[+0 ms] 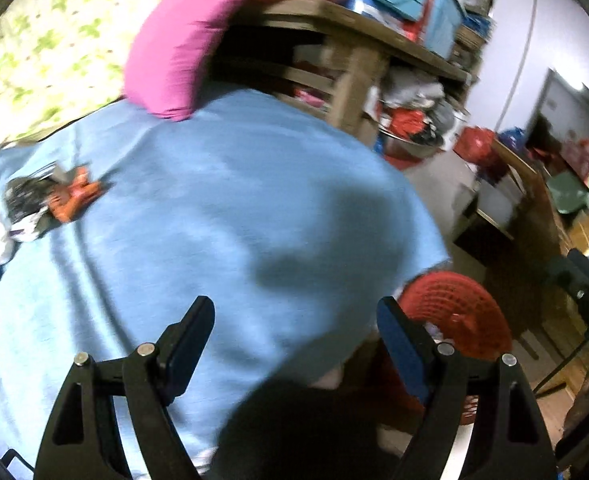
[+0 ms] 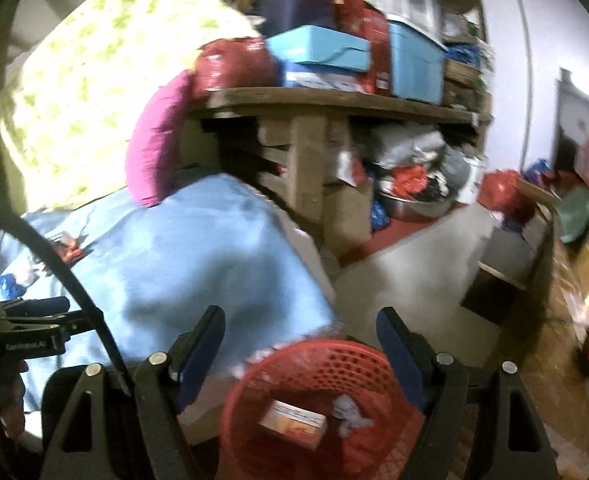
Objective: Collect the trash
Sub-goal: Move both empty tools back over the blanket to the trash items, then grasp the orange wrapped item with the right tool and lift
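Note:
A red perforated basket [image 2: 326, 404] stands on the floor beside the bed, with a small orange box [image 2: 292, 424] and a crumpled white scrap [image 2: 350, 414] inside. My right gripper [image 2: 300, 344] hovers above it, open and empty. My left gripper [image 1: 294, 328] is open and empty over the light blue bedspread [image 1: 214, 208], with the basket [image 1: 454, 312] to its right. Loose trash [image 1: 42, 204] lies on the bedspread at far left: an orange wrapper, dark and white wrappers, a blue scrap. That pile [image 2: 38, 256] shows small in the right wrist view, beside the left gripper's body.
A magenta pillow [image 1: 182, 44] leans at the head of the bed. A wooden shelf [image 2: 334, 104] packed with blue boxes and red bags stands past it. A metal bowl [image 2: 418, 200] of clutter sits on the floor. Cardboard boxes line the right side.

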`<state>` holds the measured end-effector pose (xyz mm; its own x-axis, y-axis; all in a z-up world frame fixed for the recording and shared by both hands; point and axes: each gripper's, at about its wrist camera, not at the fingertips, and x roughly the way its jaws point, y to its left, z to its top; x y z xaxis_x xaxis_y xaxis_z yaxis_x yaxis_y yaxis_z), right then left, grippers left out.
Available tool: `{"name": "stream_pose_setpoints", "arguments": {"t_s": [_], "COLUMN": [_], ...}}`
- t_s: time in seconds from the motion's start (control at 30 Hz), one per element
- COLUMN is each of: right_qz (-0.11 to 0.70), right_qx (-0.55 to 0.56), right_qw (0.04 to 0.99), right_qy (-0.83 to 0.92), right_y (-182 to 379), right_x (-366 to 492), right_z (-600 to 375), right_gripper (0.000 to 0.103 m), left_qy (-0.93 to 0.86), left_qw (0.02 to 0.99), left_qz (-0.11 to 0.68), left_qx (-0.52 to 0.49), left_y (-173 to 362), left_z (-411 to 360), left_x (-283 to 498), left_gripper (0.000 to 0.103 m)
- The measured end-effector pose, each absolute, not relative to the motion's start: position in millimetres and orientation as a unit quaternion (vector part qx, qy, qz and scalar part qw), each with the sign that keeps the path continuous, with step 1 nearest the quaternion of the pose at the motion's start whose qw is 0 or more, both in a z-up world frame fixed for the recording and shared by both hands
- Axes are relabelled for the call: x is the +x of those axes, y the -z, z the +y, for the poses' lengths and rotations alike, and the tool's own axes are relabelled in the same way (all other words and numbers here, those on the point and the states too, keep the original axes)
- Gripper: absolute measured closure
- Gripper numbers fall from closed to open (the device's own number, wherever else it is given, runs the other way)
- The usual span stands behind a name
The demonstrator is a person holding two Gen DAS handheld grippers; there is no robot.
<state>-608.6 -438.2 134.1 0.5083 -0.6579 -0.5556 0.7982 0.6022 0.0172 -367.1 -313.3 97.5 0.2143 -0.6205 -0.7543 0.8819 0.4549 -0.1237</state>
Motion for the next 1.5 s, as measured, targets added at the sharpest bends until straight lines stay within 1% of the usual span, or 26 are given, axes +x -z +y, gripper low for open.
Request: {"name": "stream_pose_setpoints", "arguments": {"t_s": [0.53, 0.63, 0.9, 0.97, 1.17, 1.5], "right_qz": [0.311, 0.320, 0.361, 0.369, 0.390, 0.402], "right_qx": [0.080, 0.086, 0.088, 0.093, 0.078, 0.056], "right_qw": [0.912, 0.919, 0.922, 0.919, 0.914, 0.913], "right_qy": [0.256, 0.212, 0.111, 0.103, 0.079, 0.049], "right_y": [-150, -147, -126, -117, -87, -62], "right_x": [-443, -405, -291, -264, -194, -140], "right_z": [-390, -384, -366, -366, -364, -375], "right_gripper": [0.022, 0.022, 0.022, 0.022, 0.022, 0.022], "left_qy": [0.341, 0.308, 0.236, 0.206, 0.172, 0.150], "left_qw": [0.845, 0.860, 0.892, 0.903, 0.899, 0.893], "left_qz": [0.386, 0.383, 0.377, 0.372, 0.403, 0.425], "left_qx": [0.146, 0.139, 0.075, 0.062, 0.017, -0.016], "left_y": [-73, -74, -78, -70, -53, -46], "left_z": [-192, -167, -114, -103, -88, -79], "left_x": [-232, -205, -142, -135, -120, -105], "left_gripper": [0.020, 0.020, 0.020, 0.020, 0.020, 0.020]}}
